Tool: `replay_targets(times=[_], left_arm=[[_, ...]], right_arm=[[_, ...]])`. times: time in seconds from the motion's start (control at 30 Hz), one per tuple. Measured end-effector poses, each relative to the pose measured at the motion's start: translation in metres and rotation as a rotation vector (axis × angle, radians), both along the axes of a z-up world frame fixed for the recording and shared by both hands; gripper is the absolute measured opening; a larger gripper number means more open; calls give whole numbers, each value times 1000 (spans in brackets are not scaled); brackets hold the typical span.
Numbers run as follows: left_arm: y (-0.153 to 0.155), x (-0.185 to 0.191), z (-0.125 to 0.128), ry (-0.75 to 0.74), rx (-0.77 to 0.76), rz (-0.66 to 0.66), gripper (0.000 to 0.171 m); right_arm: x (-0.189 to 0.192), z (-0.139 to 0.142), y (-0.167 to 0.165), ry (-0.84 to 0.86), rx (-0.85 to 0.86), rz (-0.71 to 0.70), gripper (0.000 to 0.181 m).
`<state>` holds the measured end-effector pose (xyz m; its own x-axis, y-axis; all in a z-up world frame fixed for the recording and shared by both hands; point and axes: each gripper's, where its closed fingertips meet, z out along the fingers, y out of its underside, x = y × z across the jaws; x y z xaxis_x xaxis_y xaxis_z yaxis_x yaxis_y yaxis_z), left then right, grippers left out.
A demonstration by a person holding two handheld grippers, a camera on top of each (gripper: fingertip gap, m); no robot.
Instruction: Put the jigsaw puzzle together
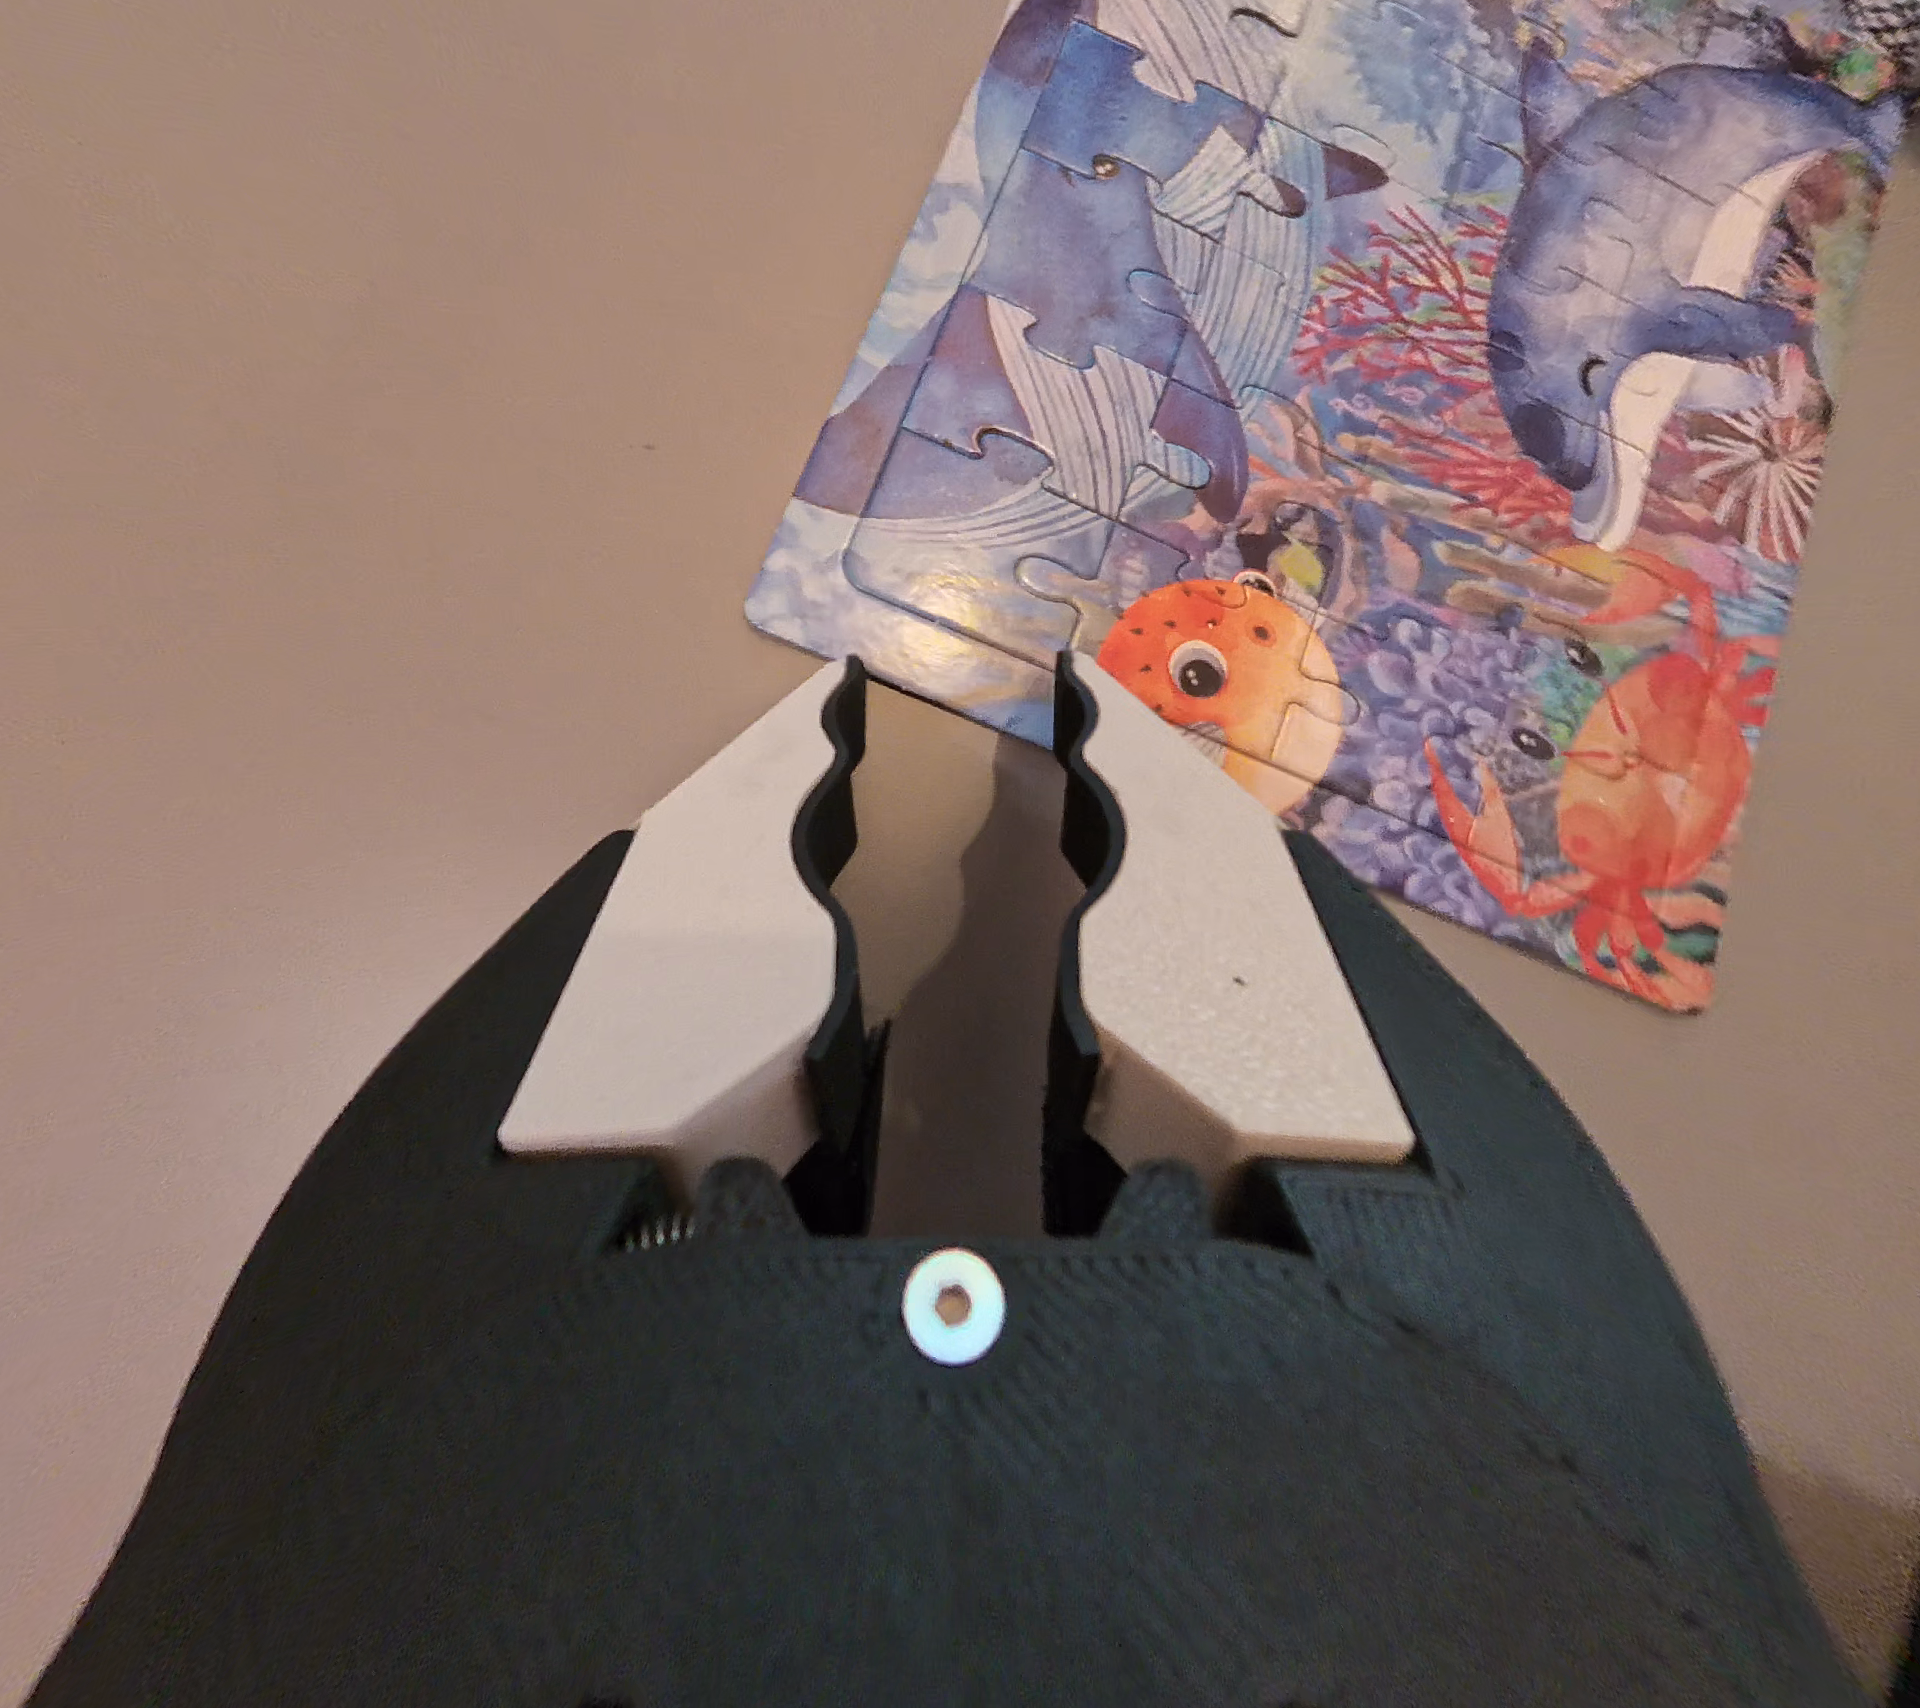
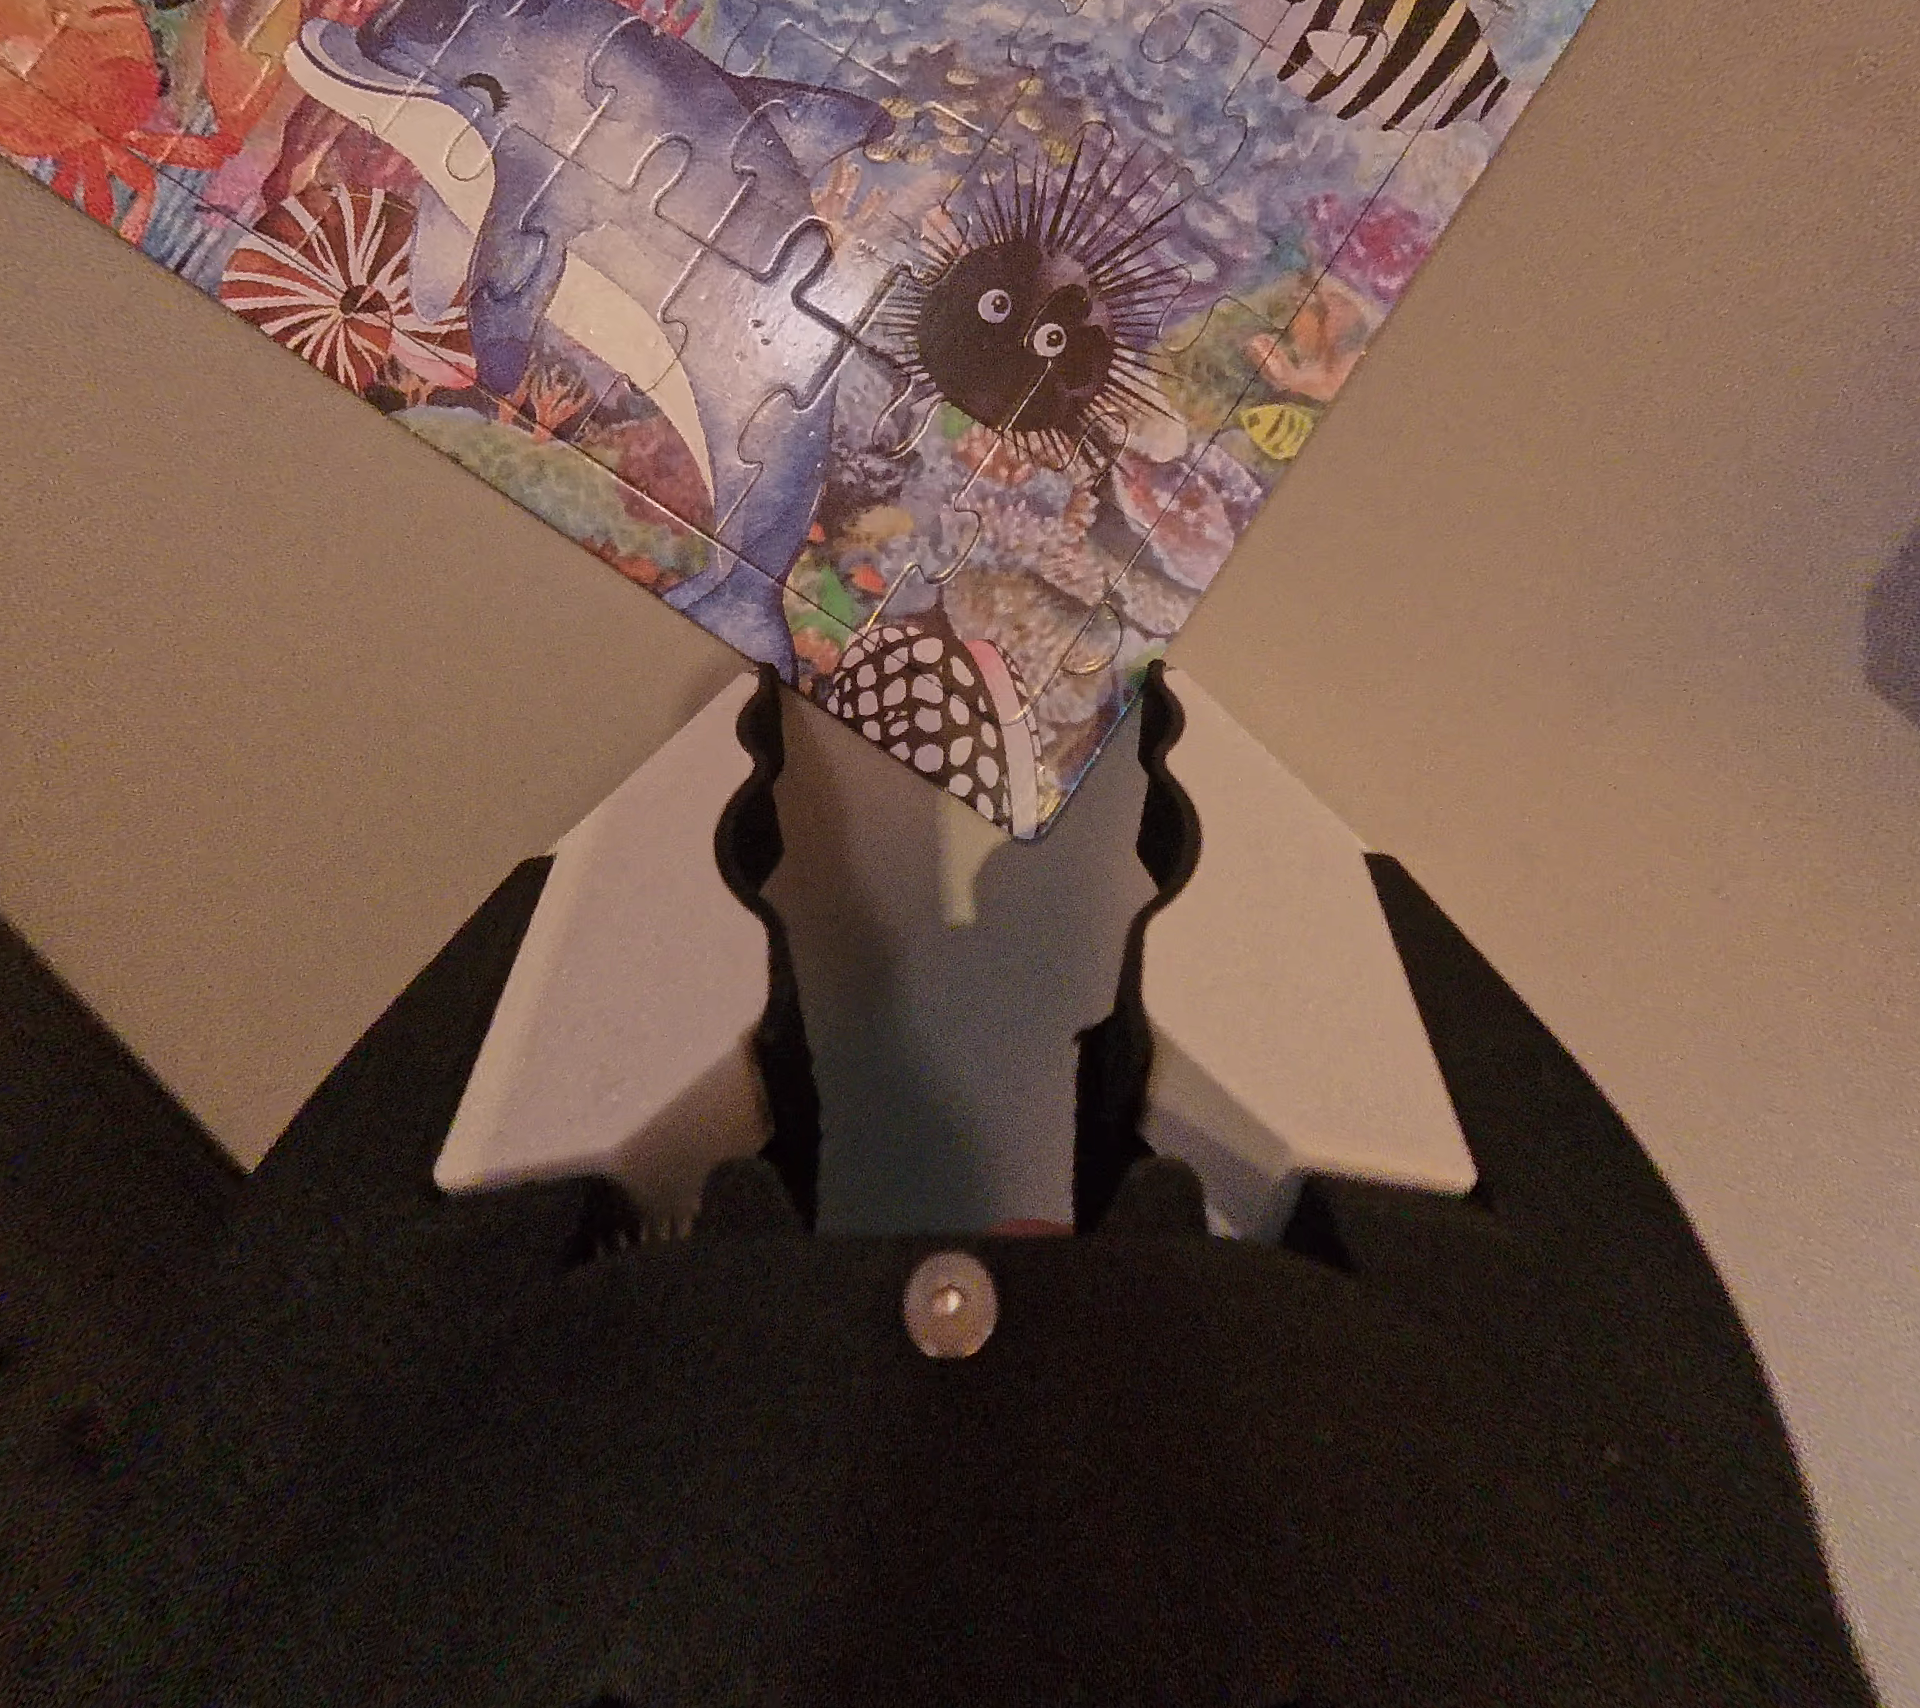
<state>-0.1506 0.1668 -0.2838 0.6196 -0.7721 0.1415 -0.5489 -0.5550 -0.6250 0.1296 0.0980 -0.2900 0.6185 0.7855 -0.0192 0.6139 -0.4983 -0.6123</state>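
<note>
My left tongs hover with a narrow gap between their pale fingers, holding nothing, tips just over the near edge of the puzzle. The puzzle lies flat on the tan surface, a sea scene in a card frame with its pieces seated. In the left wrist view I see a whale at its left, a dolphin at right, and an orange fish and crab along the near edge.

My right tongs stand wider apart, also empty, straddling one corner of the puzzle. A black sea urchin sits just beyond that corner, and a striped fish lies toward the far right corner.
</note>
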Motion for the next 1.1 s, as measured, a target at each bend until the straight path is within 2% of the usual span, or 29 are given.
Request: replay_targets(times=[0.07, 0.17, 0.2, 0.27, 0.3, 0.37, 0.4, 0.57, 0.67, 0.77, 0.8, 0.9, 0.97, 1.03, 1.1], left_arm=[[18, -12, -2, 35, 56, 80, 27], [31, -23, 3, 51, 110, 143, 31], [33, -24, 5, 44, 117, 147, 31], [31, -19, 8, 19, 122, 127, 32], [30, -19, 6, 27, 119, 123, 32], [28, -17, 1, 53, 107, 106, 31], [28, -16, -1, 60, 104, 99, 33], [27, -18, -2, 58, 101, 97, 31], [27, -18, -3, 54, 96, 97, 31], [29, -18, -2, 58, 101, 98, 31], [30, -17, -1, 59, 109, 99, 31], [33, -10, 10, 43, 153, 94, 31], [35, 0, 19, 23, 201, 74, 31], [38, 18, 27, 10, 250, 53, 30], [40, 41, 31, 12, 299, 10, 28]], right_arm=[[-11, 1, -7, 2, 1, 21, 65], [-18, 4, -10, -45, -18, 61, 65], [-21, 14, -3, -16, 13, 51, 62], [-39, 35, 9, 58, 52, 71, 47], [-45, 39, 17, 36, 65, 84, 39], [-71, 51, 35, 38, 128, 137, 4], [-86, 54, 46, 54, 148, 153, 0], [-137, 33, 95, 26, 120, 212, 0], [-139, 1, 106, -79, 63, 221, 0], [-136, 3, 110, -50, 31, 198, 0], [-131, 7, 113, -71, 65, 185, 0], [-129, 27, 110, 25, 96, 176, 0], [-117, 31, 114, -23, 142, 162, 0], [-113, 36, 114, -3, 163, 164, 1], [-115, 34, 115, -2, 158, 169, 13]])
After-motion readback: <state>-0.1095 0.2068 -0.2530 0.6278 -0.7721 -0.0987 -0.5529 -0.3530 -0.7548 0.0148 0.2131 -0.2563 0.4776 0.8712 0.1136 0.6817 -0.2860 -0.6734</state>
